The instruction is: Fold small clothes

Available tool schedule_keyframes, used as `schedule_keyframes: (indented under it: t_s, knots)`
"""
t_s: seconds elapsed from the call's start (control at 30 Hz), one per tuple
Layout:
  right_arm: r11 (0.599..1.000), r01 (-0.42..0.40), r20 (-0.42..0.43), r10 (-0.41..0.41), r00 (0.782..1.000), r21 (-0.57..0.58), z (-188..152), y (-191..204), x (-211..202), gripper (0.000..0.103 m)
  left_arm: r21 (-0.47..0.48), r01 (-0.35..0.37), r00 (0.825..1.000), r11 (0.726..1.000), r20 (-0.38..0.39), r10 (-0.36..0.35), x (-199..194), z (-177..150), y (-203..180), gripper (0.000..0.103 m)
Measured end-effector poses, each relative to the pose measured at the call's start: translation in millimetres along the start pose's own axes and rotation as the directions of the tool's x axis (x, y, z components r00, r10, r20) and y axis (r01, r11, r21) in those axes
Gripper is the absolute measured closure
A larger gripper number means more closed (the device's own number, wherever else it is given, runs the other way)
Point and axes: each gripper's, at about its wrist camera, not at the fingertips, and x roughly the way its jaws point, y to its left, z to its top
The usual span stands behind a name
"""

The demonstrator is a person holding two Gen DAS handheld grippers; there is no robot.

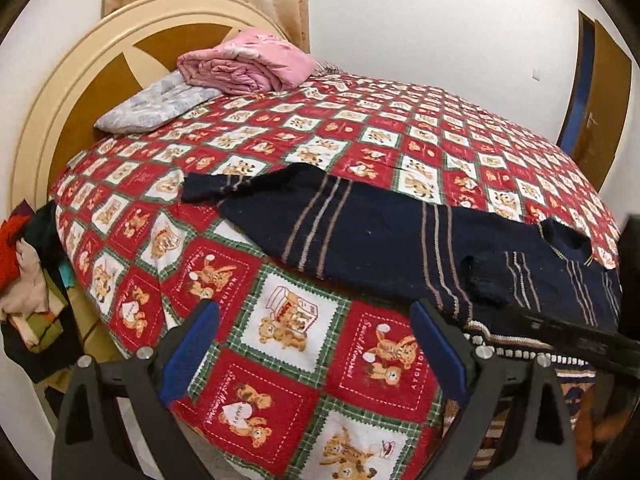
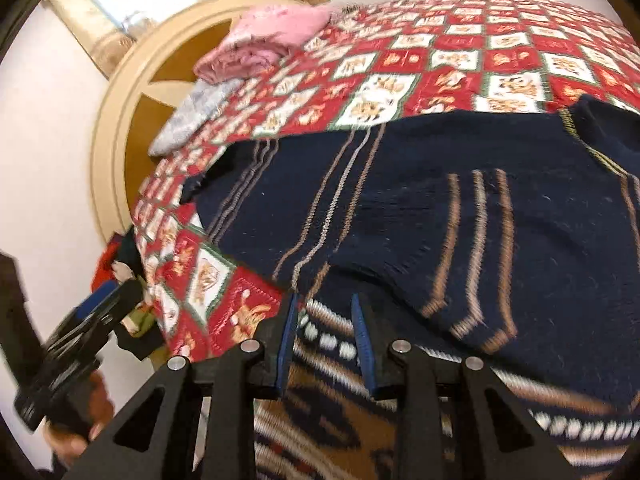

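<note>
A navy knit sweater (image 1: 380, 240) with tan stripes lies spread flat on the red teddy-bear quilt (image 1: 288, 320), one sleeve stretched out to the left. In the right wrist view the sweater (image 2: 400, 208) fills the middle, a striped sleeve folded down over its body. My left gripper (image 1: 316, 312) stands wide open above bare quilt, just short of the sweater's near edge. My right gripper (image 2: 324, 304) hovers over the patterned hem band (image 2: 328, 340), jaws narrowly apart, with no fabric seen pinched. One of its black fingers (image 1: 560, 330) crosses the hem in the left wrist view.
A folded pink blanket (image 1: 248, 64) and a grey pillow (image 1: 156, 104) lie by the round headboard (image 1: 80, 80). A heap of clothes (image 1: 24, 272) sits beside the bed on the left. A brown door (image 1: 600, 100) is at the right. A hand (image 2: 80, 420) holds the left gripper.
</note>
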Motion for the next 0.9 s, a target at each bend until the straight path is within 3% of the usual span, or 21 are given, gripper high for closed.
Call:
schedule_keyframes:
  t_s: [0.13,0.23,0.37,0.47,0.5,0.53,0.57,0.6,0.63,0.7,0.73,0.8,0.9]
  knots:
    - [0.994,0.076,0.117,-0.086,0.989,0.084,-20,-34,-52,0.074,0.034,0.031,1.0,0.999,0.0,-0.031,0,-3,-12,0.005]
    - [0.975,0.158,0.202,-0.189,0.961,0.159,-37,-72,-103,0.074,0.076,0.059,0.998,0.995,0.001,-0.059,-2,-6,-30,0.005]
    - [0.905,0.317,0.24,-0.386,0.891,0.283,-60,-136,-171,0.074,0.114,0.11,0.994,0.987,-0.015,-0.109,-2,-5,-57,0.005]
    - [0.834,0.423,0.182,-0.505,0.843,0.355,-73,-184,-197,0.074,0.134,0.153,0.988,0.979,-0.023,-0.152,-7,-7,-77,0.005]
    - [0.791,0.468,0.143,-0.556,0.819,0.395,-83,-205,-204,0.074,0.139,0.159,0.987,0.977,-0.027,-0.157,-7,-8,-80,0.005]
    - [0.76,0.491,0.109,-0.582,0.806,0.426,-88,-219,-206,0.079,0.148,0.161,0.987,0.976,-0.032,-0.158,-8,-9,-84,0.005]
    - [0.753,0.467,0.112,-0.572,0.812,0.463,-95,-233,-211,0.084,0.158,0.157,0.988,0.975,-0.033,-0.153,-8,-11,-86,0.005]
    - [0.759,0.409,0.149,-0.545,0.825,0.507,-102,-241,-221,0.085,0.166,0.149,0.989,0.975,-0.032,-0.146,-9,-12,-87,0.005]
    - [0.738,0.43,0.134,-0.568,0.812,0.519,-105,-239,-225,0.085,0.174,0.137,0.991,0.975,-0.029,-0.133,-9,-13,-88,0.005]
    - [0.696,0.519,0.134,-0.652,0.746,0.496,-97,-228,-231,0.085,0.179,0.115,0.993,0.977,-0.032,-0.111,-6,-14,-88,0.005]
    - [0.706,0.517,0.166,-0.654,0.738,0.483,-91,-221,-231,0.085,0.175,0.109,0.994,0.979,-0.036,-0.104,-4,-13,-87,0.005]
    - [0.747,0.49,0.21,-0.621,0.755,0.449,-78,-208,-229,0.085,0.172,0.094,0.995,0.981,-0.03,-0.09,-3,-13,-88,0.005]
    - [0.817,0.443,0.24,-0.544,0.804,0.369,-58,-183,-206,0.083,0.187,0.04,0.999,0.982,-0.022,-0.037,2,-14,-87,0.005]
